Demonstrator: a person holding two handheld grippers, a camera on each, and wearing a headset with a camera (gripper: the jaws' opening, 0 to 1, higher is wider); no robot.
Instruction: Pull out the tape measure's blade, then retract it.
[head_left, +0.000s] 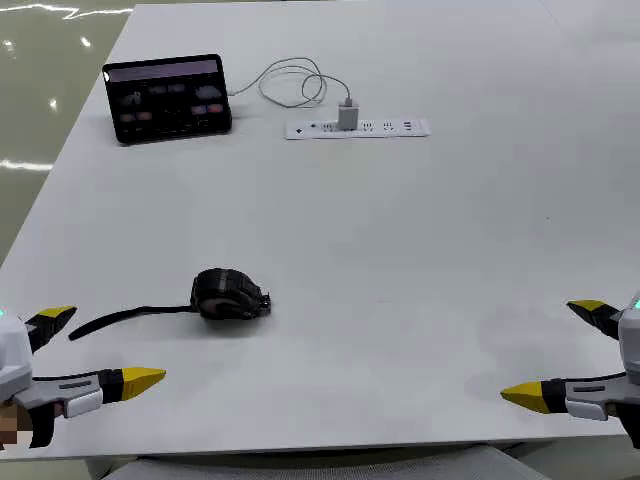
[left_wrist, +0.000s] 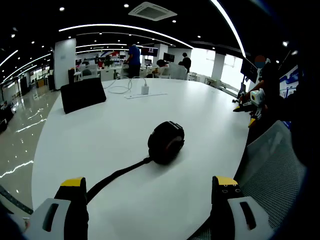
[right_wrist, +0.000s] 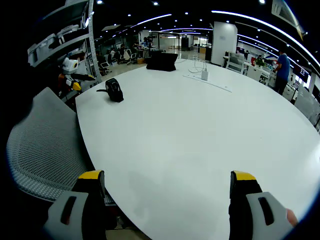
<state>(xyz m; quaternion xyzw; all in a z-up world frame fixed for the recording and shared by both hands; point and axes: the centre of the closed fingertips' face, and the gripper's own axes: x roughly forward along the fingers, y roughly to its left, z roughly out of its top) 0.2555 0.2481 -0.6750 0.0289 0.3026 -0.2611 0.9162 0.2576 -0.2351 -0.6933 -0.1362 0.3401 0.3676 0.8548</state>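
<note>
- Head view: the tape measure (head_left: 228, 294) lies on the white table (head_left: 420, 260), well nearer the person than the tablet (head_left: 167, 97) and slightly to its right. Its black strap (head_left: 130, 317) trails leftward.
- The left gripper (head_left: 105, 345) hovers below and left of the tablet, jaws spread wide and holding nothing. The right gripper (head_left: 552, 350), far right of the tablet, is equally spread and empty.
- Left gripper view: the tape measure (left_wrist: 166, 142) sits ahead between the parted yellow-tipped jaws, untouched, to the near right of the tablet (left_wrist: 82, 94). The strap (left_wrist: 117, 175) runs toward the left jaw.
- Right gripper view: the wide jaws frame bare tabletop. The tape measure (right_wrist: 114, 90) lies far off, left of the tablet (right_wrist: 161, 61) and nearer the table edge.
</note>
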